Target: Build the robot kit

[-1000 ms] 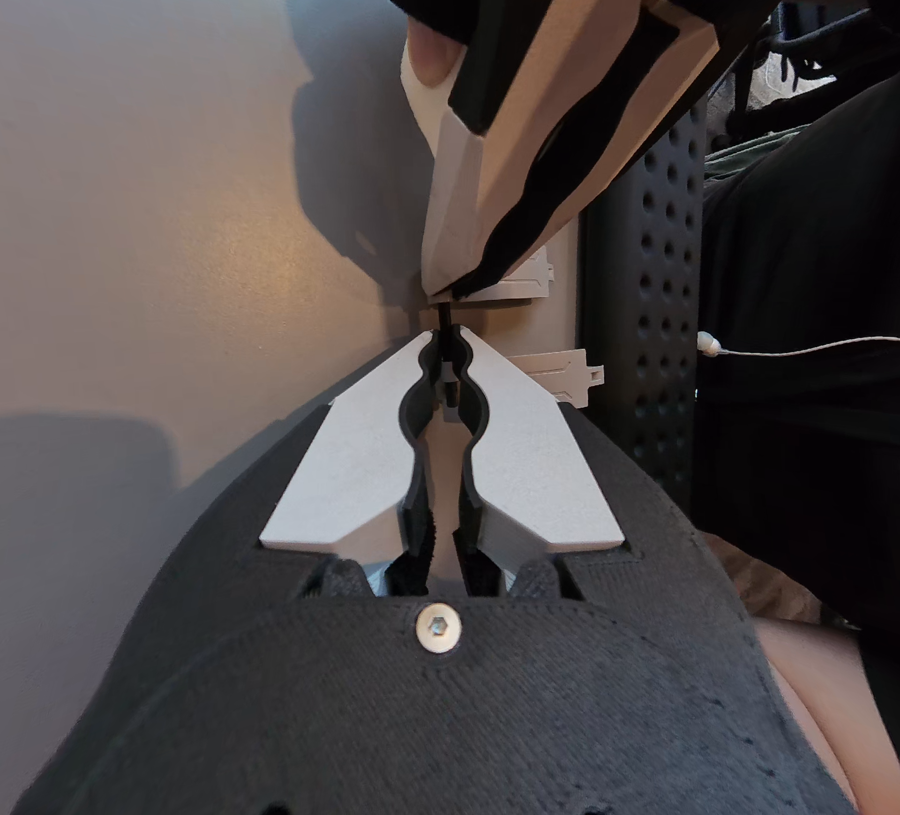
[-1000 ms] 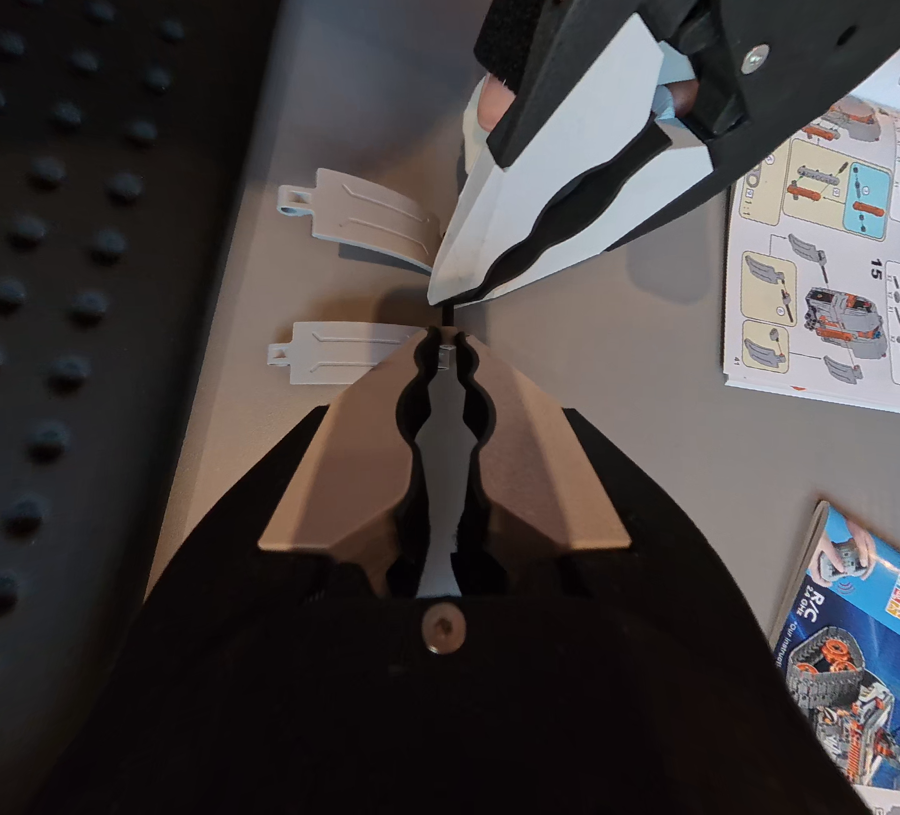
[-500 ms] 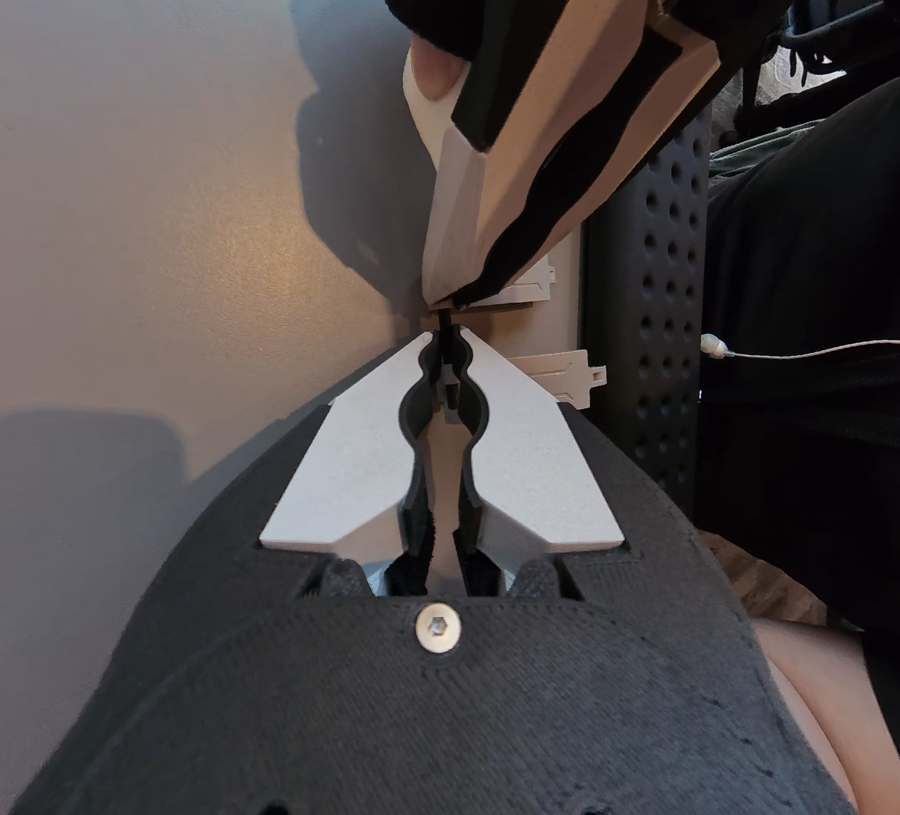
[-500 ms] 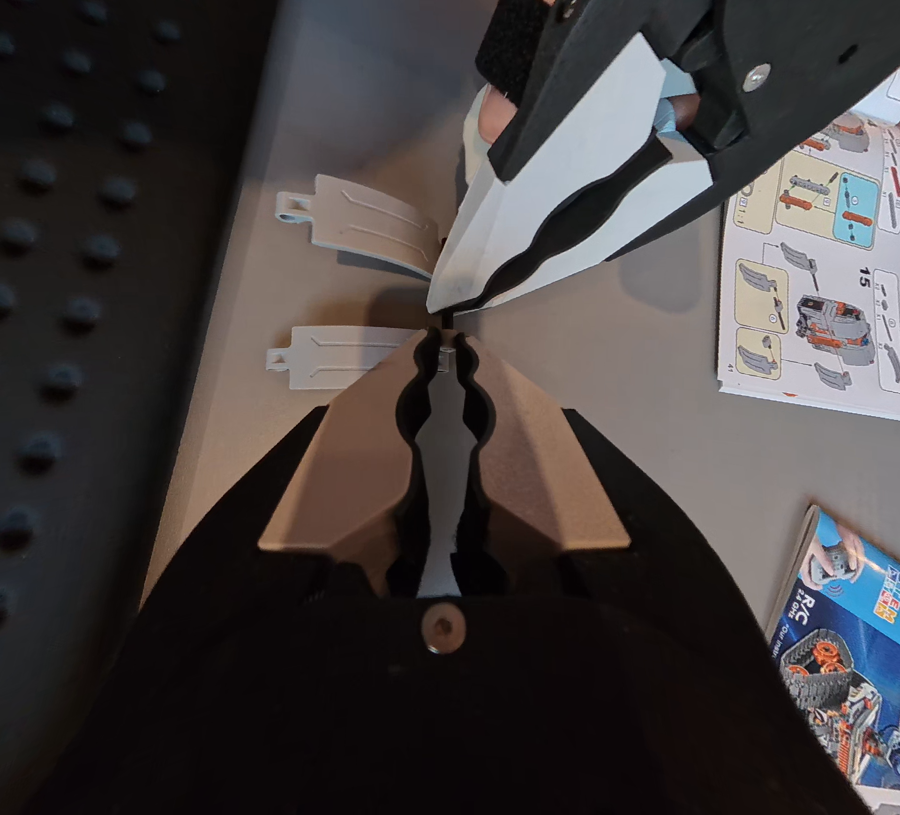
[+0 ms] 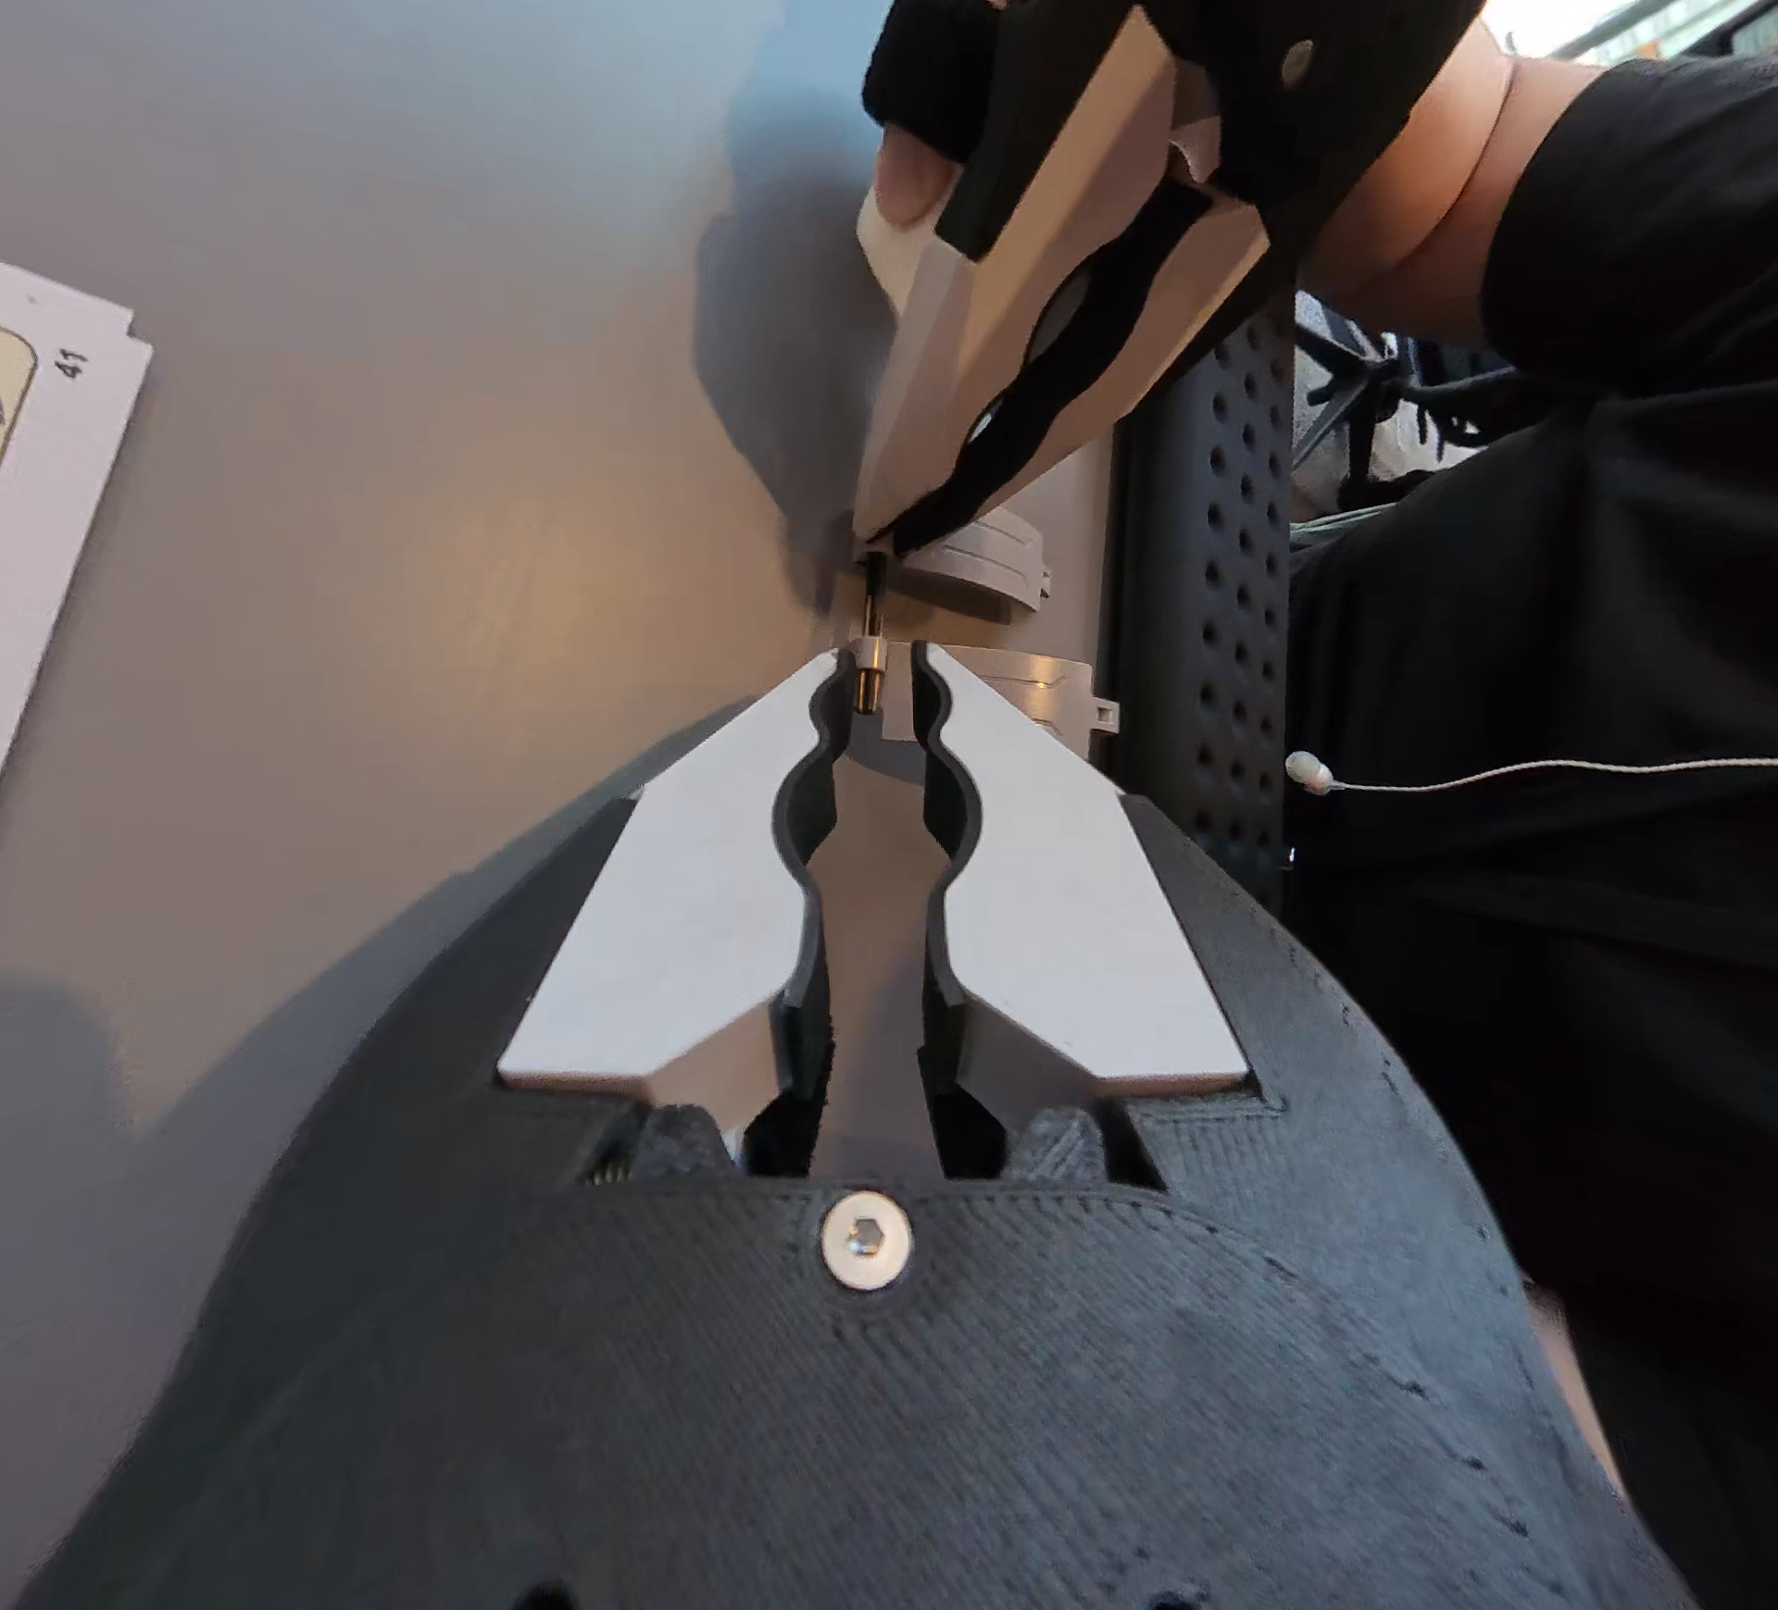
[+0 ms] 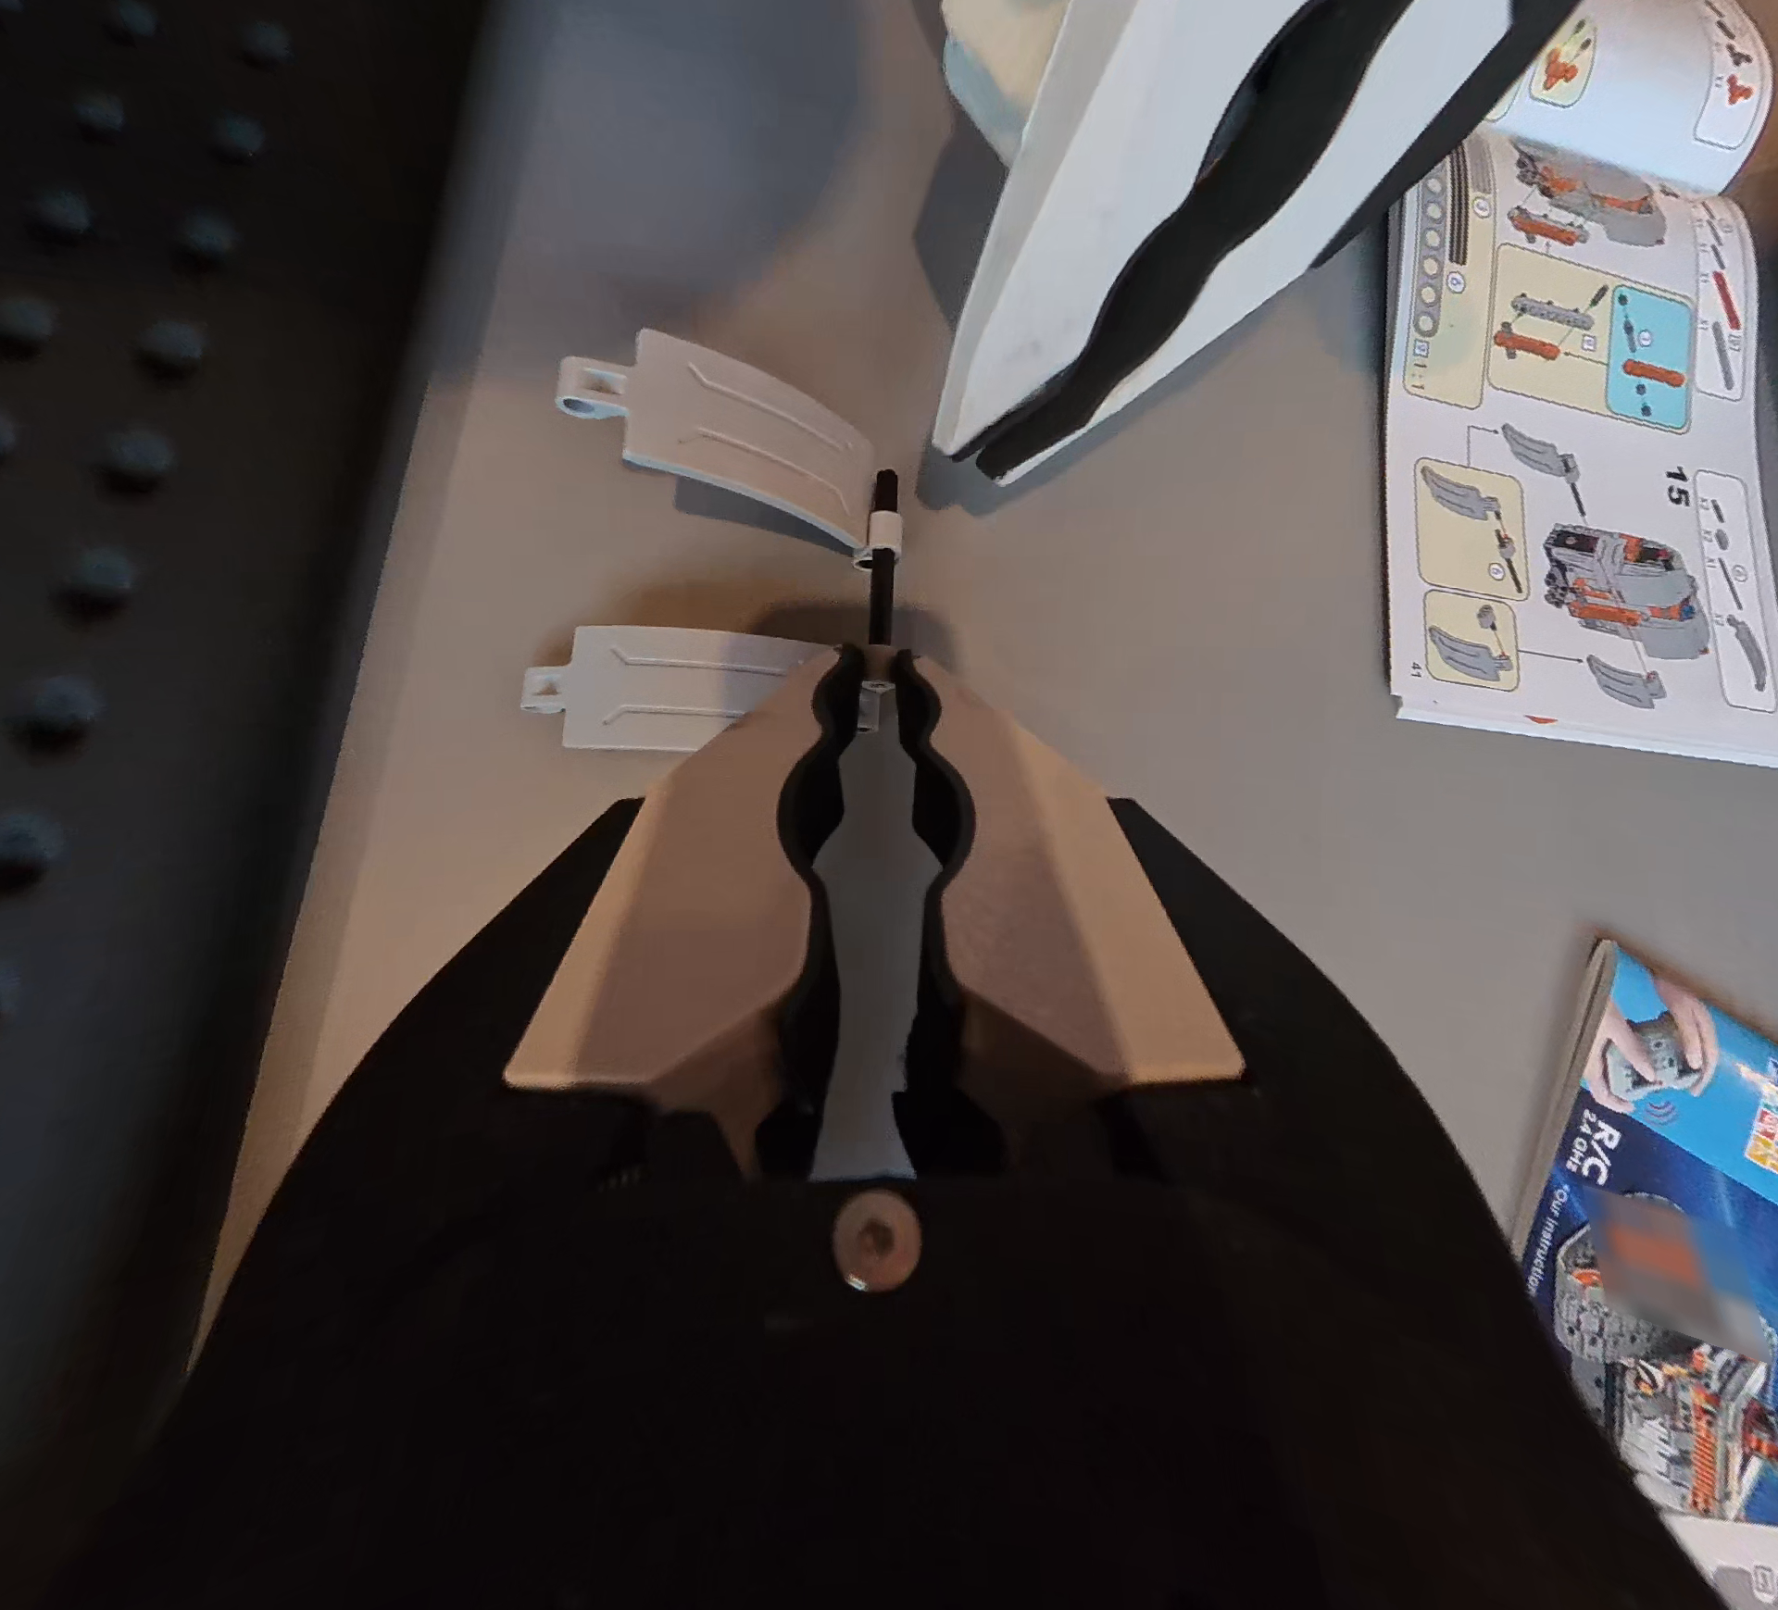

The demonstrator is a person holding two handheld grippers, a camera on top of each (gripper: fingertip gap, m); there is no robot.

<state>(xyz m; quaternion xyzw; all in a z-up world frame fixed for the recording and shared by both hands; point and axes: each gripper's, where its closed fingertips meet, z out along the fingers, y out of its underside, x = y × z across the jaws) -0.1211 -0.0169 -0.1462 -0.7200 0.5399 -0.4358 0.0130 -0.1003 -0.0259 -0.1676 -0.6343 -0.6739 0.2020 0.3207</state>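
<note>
My right gripper is shut on one end of a thin black axle, held just above the grey table. A small white bush sits on the axle near its free end. My left gripper is open, its jaws a small way apart, with the axle's free end beside its left finger. In the right wrist view the left gripper stands just off the axle's tip, not touching it. In the left wrist view the right gripper points down at the axle. Two grey curved panels lie flat under the axle.
An open instruction booklet and a blue printed box lie on the table to the right. A dark studded mat borders the table on the left; in the left wrist view it stands behind the panels. A person's dark sleeve is close by. One gripper's finger ends stand about 4 cm off the other's.
My left gripper has opened, let go of the axle and drawn back a little. The right gripper keeps the axle, and the white bush on it now shows.
</note>
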